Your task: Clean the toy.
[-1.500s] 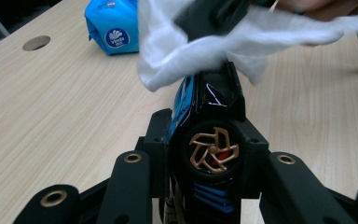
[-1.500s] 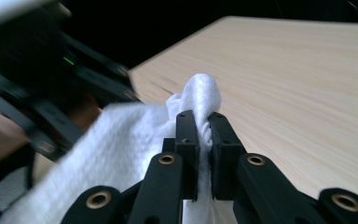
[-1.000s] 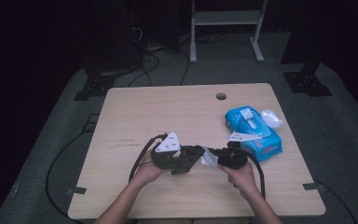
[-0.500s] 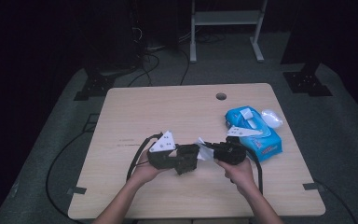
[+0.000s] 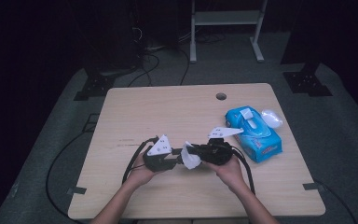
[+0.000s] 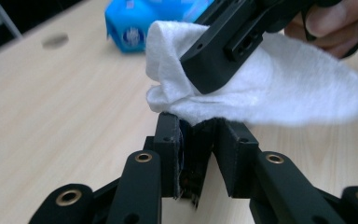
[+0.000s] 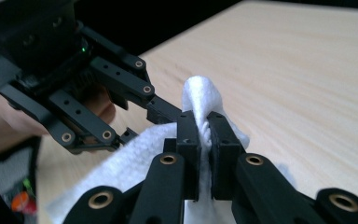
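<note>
Grippers have drifted a bit apart over the table [image 5: 135,112], so the white wet wipe [image 5: 190,159] now hangs pinched between left gripper [image 5: 179,155] and right gripper [image 5: 189,150], both clamped on it, looks ready for unfolding.

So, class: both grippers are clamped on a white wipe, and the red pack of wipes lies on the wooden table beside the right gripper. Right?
Not quite: the pack of wipes is blue, as the high view shows. The rest holds: left gripper and right gripper clamp the white wipe over the wooden table.
</note>
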Available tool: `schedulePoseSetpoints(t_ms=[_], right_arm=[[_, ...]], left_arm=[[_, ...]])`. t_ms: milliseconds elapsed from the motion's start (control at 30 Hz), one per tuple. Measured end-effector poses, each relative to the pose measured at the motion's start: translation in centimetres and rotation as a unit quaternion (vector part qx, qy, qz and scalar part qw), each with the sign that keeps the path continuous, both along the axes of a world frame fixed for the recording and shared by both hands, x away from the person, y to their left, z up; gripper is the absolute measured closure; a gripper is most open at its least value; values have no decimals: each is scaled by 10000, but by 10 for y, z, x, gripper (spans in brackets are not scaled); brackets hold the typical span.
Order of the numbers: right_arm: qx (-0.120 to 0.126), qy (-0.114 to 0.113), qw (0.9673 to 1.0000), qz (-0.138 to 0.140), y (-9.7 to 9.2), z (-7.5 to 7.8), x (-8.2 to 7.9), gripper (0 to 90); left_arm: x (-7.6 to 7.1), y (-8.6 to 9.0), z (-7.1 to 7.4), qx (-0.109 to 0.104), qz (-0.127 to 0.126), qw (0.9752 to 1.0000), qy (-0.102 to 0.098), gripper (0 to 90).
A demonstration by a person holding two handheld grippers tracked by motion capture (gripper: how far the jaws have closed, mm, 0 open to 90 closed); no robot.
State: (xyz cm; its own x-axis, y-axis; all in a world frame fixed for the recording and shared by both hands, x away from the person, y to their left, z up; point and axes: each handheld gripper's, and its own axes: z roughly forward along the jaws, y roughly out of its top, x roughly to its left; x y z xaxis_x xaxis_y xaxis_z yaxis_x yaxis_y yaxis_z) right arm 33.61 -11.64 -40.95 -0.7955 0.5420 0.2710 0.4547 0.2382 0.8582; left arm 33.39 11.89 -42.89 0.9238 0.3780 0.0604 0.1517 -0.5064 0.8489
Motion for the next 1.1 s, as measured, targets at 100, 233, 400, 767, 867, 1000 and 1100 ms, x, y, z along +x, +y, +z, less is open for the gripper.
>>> schedulePoseSetpoints(t_ms=[100, 233, 400, 767, 867, 1000, 1100], right_arm=[[-133, -30, 9997, -214, -5, -4, 7, 841], [-419, -26, 9981, -461, -21, -9, 11, 839], [-626, -29, 9963, -594, -35, -20, 6, 838], [-576, -499, 9959, -492, -28, -20, -7, 838], [-743, -582, 9947, -396, -21, -22, -10, 838], [-833, -571, 9934, -539, -30, -22, -10, 839], [-865, -564, 9927, -624, -41, -22, -11, 839]], left_arm=[[4, 3, -16, -91, -66, 9994, 331, 795], [6, -1, -18, 4, -65, 9995, 319, 730], [9, -10, -19, 58, -91, 9991, 418, 618], [21, -47, -13, 514, -358, 9974, 365, 467], [20, -51, -16, 675, -449, 9963, 270, 595], [19, -50, -16, 672, -534, 9960, 240, 650], [18, -48, -17, 653, -559, 9960, 235, 653]])
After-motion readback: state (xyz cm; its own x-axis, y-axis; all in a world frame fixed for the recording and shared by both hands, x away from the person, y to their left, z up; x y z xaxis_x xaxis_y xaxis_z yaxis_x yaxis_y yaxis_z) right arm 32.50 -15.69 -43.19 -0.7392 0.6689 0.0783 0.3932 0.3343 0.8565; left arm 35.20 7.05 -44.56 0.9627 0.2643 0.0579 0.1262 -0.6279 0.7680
